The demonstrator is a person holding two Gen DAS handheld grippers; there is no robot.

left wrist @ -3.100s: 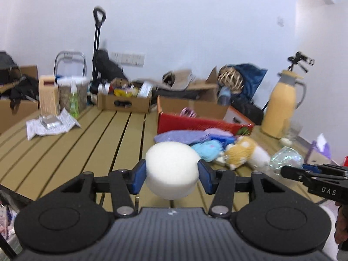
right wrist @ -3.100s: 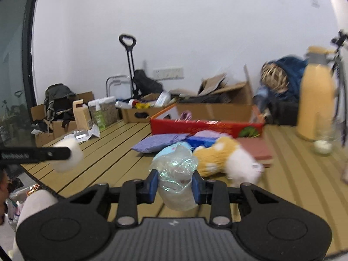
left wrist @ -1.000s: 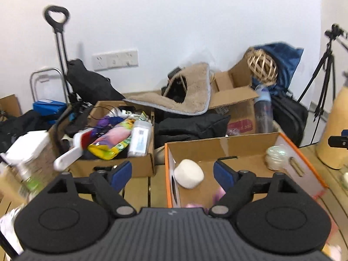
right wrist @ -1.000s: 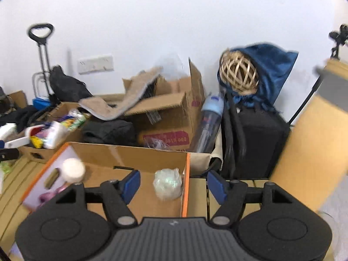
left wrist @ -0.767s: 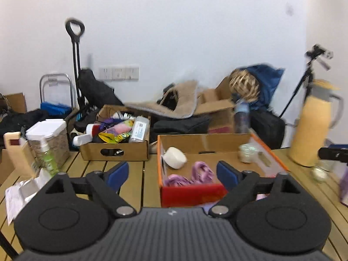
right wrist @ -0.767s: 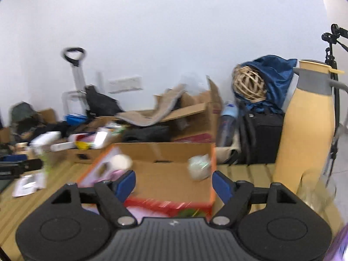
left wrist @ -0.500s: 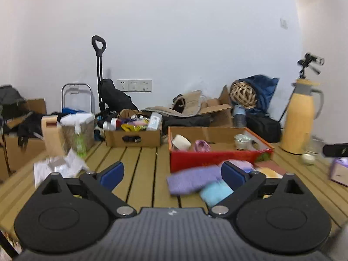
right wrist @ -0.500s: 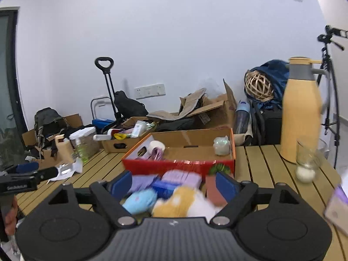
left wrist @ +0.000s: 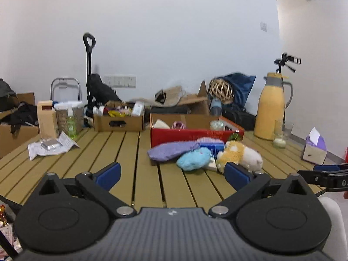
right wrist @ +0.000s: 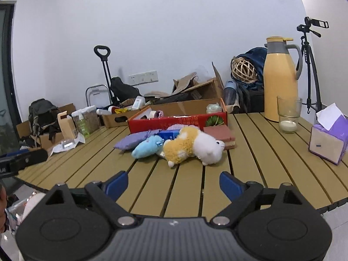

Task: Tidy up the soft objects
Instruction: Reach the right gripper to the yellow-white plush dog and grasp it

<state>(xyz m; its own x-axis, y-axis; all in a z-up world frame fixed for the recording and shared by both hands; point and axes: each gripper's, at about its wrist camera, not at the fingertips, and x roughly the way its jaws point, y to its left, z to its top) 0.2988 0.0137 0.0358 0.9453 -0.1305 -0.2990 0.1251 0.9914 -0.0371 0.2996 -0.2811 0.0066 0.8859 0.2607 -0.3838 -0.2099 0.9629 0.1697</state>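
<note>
My left gripper (left wrist: 171, 173) stands open over the near part of the slatted table (left wrist: 121, 152), nothing between its fingers. The jaws of my right gripper (right wrist: 174, 183) are opening, also with nothing between them. Ahead lies a heap: a purple pouch (left wrist: 171, 150), a blue plush (left wrist: 193, 158), a yellow-and-white plush (right wrist: 191, 145), a blue carton (right wrist: 168, 134) and a pink sponge block (right wrist: 219, 134). Behind it the red box (right wrist: 178, 119) holds a white sponge (left wrist: 161, 124) and a clear crumpled ball (right wrist: 213, 108).
A yellow thermos (right wrist: 280, 76), a glass (right wrist: 288, 114) and a purple tissue box (right wrist: 328, 140) stand at the right. At the left are a brown box (left wrist: 118, 121), bottles and a paper sheet (left wrist: 52, 145). Clutter lines the far wall.
Both grippers let go of the white sponge and the clear ball in the red box, then drew back to the table's near side with jaws spread wider.
</note>
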